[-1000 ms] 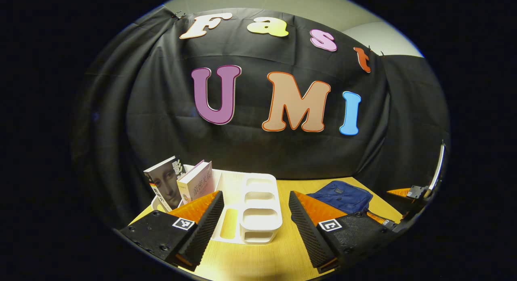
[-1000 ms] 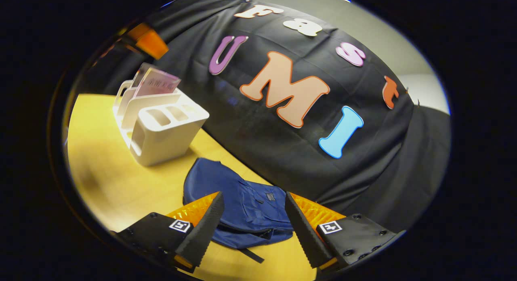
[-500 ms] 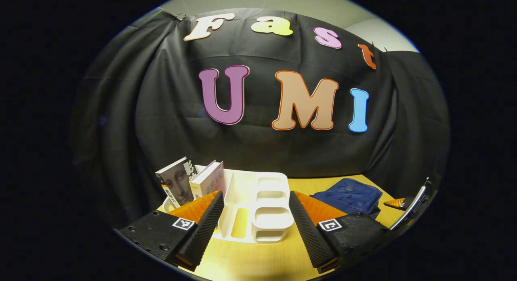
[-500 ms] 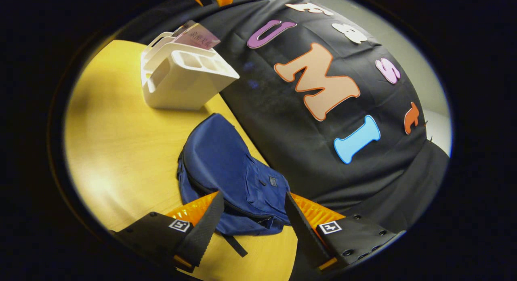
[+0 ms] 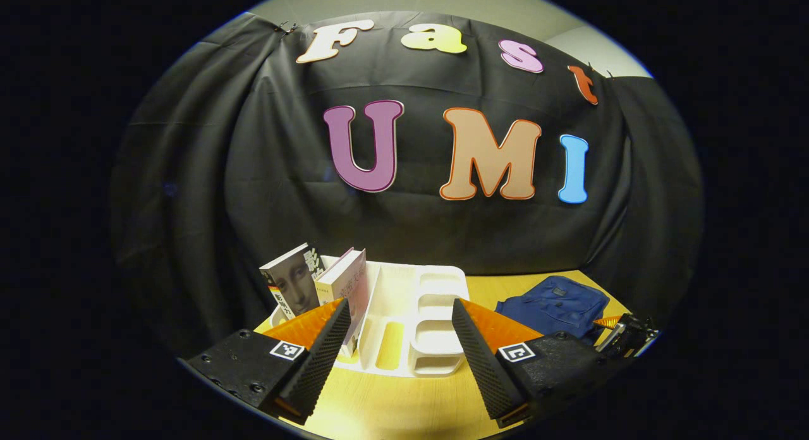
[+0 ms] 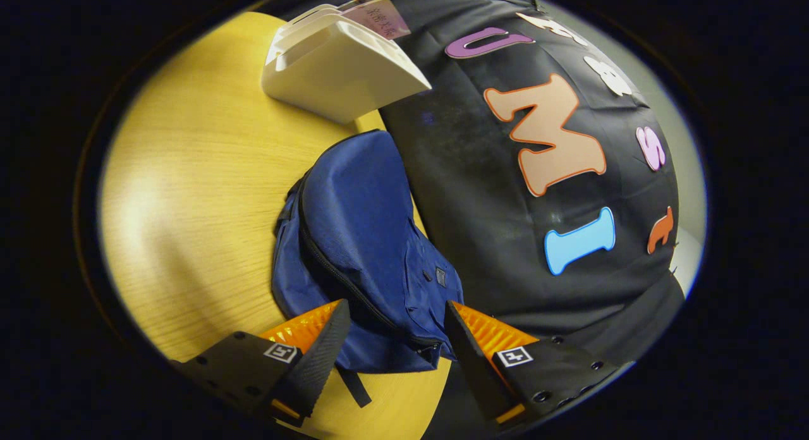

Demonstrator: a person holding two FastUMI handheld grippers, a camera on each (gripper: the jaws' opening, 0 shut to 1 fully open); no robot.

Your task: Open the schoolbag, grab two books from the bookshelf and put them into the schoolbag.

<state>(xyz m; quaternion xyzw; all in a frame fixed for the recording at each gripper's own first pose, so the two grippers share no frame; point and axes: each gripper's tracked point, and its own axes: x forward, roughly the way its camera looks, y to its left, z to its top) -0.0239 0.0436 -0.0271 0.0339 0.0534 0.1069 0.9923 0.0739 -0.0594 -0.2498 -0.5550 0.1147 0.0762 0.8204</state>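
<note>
Right gripper [image 6: 392, 345], jaws wide and empty, hangs just above the closed schoolbag [image 6: 360, 238], which lies flat on the worktop [image 6: 189, 193], zip running away from it. Left gripper [image 5: 401, 339], likewise open and empty, faces the bookshelf [image 5: 417, 307] holding two books [image 5: 322, 285].

I work in a recording booth: black cloth wall [image 5: 265, 174] hangs behind my wooden tabletop [image 6: 189, 174], plain wall above.

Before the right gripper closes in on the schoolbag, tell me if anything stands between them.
Nothing visible does. The right gripper hangs open just above the blue schoolbag's zipped end, with only air between. The white bookshelf stands farther along the table, out of the way.
</note>
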